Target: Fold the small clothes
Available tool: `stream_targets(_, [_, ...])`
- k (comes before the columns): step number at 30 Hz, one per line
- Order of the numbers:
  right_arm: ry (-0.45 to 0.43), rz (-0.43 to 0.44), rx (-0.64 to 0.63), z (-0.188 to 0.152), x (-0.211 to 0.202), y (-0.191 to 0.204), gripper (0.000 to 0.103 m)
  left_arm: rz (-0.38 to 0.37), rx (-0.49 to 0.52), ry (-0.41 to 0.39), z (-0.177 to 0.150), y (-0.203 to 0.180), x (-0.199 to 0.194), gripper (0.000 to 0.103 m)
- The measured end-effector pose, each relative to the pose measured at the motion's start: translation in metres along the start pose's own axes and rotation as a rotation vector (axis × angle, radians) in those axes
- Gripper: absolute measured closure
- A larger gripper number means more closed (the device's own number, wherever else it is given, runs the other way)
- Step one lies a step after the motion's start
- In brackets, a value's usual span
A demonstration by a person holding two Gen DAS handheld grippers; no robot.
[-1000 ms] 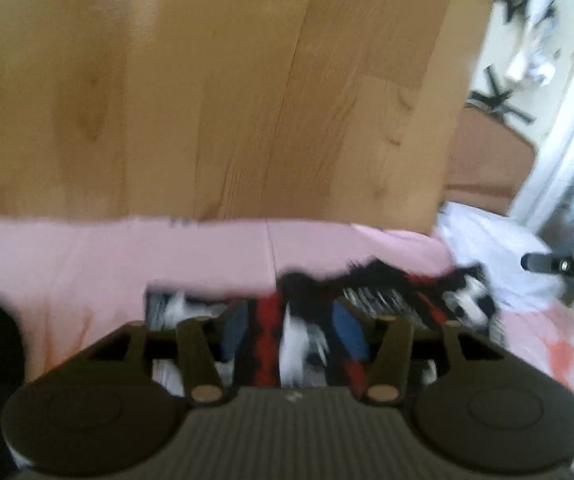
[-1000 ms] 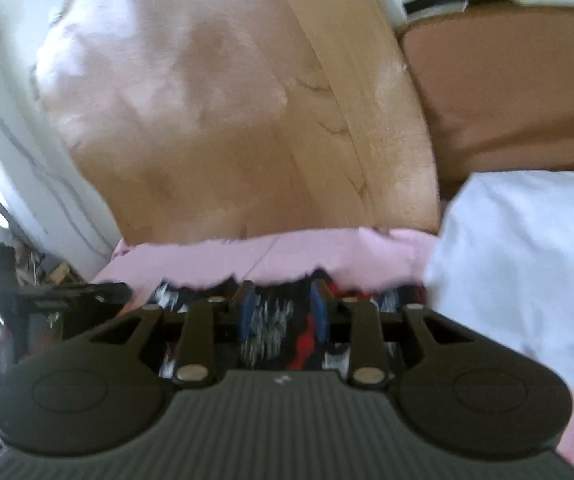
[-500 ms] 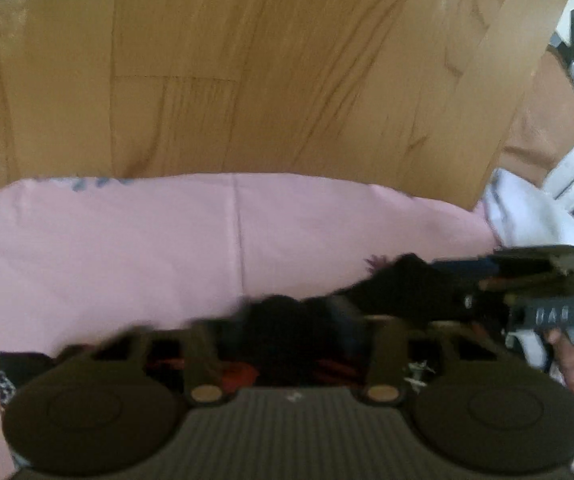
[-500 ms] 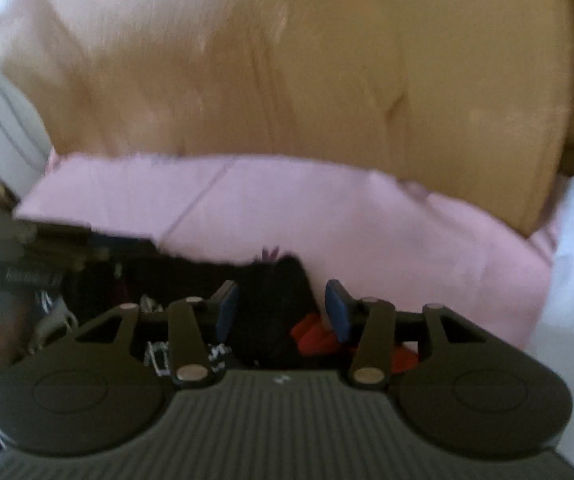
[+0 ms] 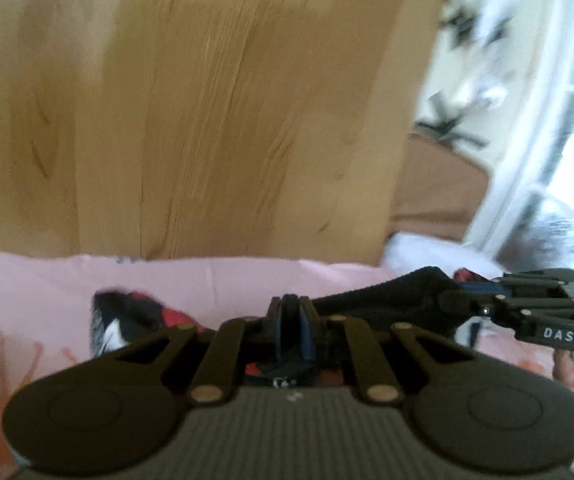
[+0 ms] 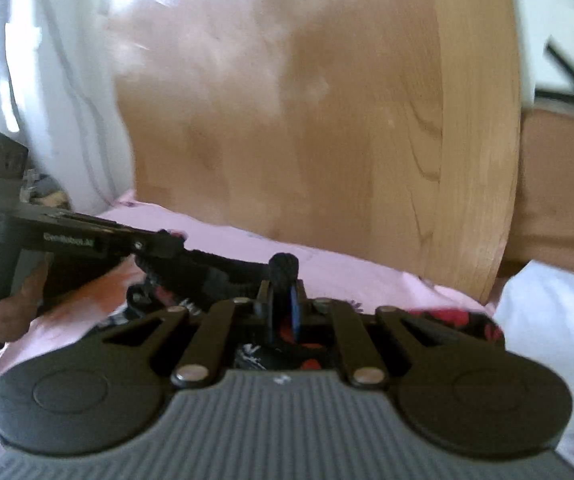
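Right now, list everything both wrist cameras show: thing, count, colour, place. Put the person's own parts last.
small garment: one, black with red, white and blue print, on the sheet, its black edge stretched between both tongs
bed sheet: one, pink with orange marks, under the garment
headboard: one, light wood, upright behind the sheet
white cloth: one, white, on the bed to the right of the garment
brown padded surface: one, brown, beyond the headboard's right edge
curtain: one, white, left of the headboard in the right wrist view
left tongs: one, black with blue pads, shut on the garment's edge
right tongs: one, black with blue pads, shut on the garment's edge
hand: one, gripping the left tongs' handle
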State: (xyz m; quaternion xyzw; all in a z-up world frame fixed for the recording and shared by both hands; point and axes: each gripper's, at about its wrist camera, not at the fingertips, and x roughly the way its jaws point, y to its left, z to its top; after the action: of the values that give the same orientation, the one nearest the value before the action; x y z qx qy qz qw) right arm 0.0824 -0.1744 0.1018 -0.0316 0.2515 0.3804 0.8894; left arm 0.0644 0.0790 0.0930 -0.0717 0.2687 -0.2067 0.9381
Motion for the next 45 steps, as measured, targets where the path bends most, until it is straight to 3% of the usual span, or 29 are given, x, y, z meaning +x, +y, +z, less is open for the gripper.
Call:
stream_targets(3, [-0.035,0.017,0.002,-0.023,-0.040,0.022,0.092,-0.031,0.005,-0.041,-0.034,-0.009,-0.044,0.094])
stream_targets(6, [-0.027,0.042,-0.005,-0.054,-0.064,0.046,0.092,-0.044,-0.006,-0.030,-0.074,-0.015,-0.071,0.094])
stream_targets(9, [-0.005,0.038,-0.004,-0.094,-0.079,0.065,0.092,-0.056,-0.042,0.005,-0.117,-0.019,-0.088,0.094])
stream_targets(14, [0.056,-0.002,0.137,-0.151,-0.080,0.067,0.092,-0.074,-0.084,0.071,-0.163,-0.025,-0.094,0.089])
stream_targets(17, [0.089,0.034,0.220,-0.161,-0.081,0.059,0.085,-0.075,-0.078,0.072,-0.169,-0.024,-0.106,0.082])
stream_targets(21, [0.003,0.082,0.233,-0.155,-0.120,0.060,0.082,-0.054,-0.081,-0.032,-0.157,-0.017,-0.136,0.074])
stream_targets(23, [-0.076,0.083,0.263,-0.147,-0.137,0.052,0.082,-0.007,-0.105,-0.105,-0.146,-0.006,-0.150,0.056])
stream_targets(25, [-0.126,0.049,0.293,-0.138,-0.143,0.043,0.080,0.080,-0.156,-0.173,-0.135,0.010,-0.156,0.044])
stream_targets(26, [-0.140,0.029,0.305,-0.135,-0.142,0.040,0.080,0.129,-0.191,-0.180,-0.130,0.019,-0.154,0.043])
stream_targets(30, [-0.125,0.025,0.370,-0.132,-0.115,0.037,0.079,0.227,-0.282,-0.098,-0.123,0.043,-0.126,0.045])
stream_targets(31, [-0.114,0.041,0.372,-0.131,-0.103,0.040,0.079,0.227,-0.301,-0.056,-0.123,0.046,-0.115,0.052])
stream_targets(32, [-0.102,0.054,0.363,-0.128,-0.092,0.045,0.079,0.220,-0.323,-0.009,-0.125,0.048,-0.105,0.072])
stream_targets(33, [-0.087,0.063,0.342,-0.124,-0.080,0.050,0.079,0.210,-0.340,0.030,-0.127,0.049,-0.097,0.082])
stream_targets(35, [-0.065,0.093,0.304,-0.117,-0.060,0.057,0.079,0.205,-0.348,0.057,-0.133,0.048,-0.091,0.091])
stream_targets(37, [-0.020,0.139,0.301,-0.112,-0.039,0.061,0.079,0.195,-0.338,0.050,-0.134,0.046,-0.098,0.092])
stream_targets(40, [0.183,0.274,0.309,-0.127,-0.012,0.069,0.078,0.185,-0.332,0.051,-0.134,0.052,-0.115,0.092])
stream_targets(41, [0.215,0.320,0.274,-0.138,-0.011,0.075,0.078,0.199,-0.328,0.057,-0.134,0.052,-0.116,0.092])
stream_targets(43, [0.165,0.332,0.177,-0.147,-0.031,0.085,0.075,0.214,-0.325,0.077,-0.137,0.056,-0.117,0.088])
stream_targets(45, [0.165,0.353,0.212,-0.146,-0.044,0.077,0.075,0.243,-0.316,0.077,-0.133,0.055,-0.117,0.083])
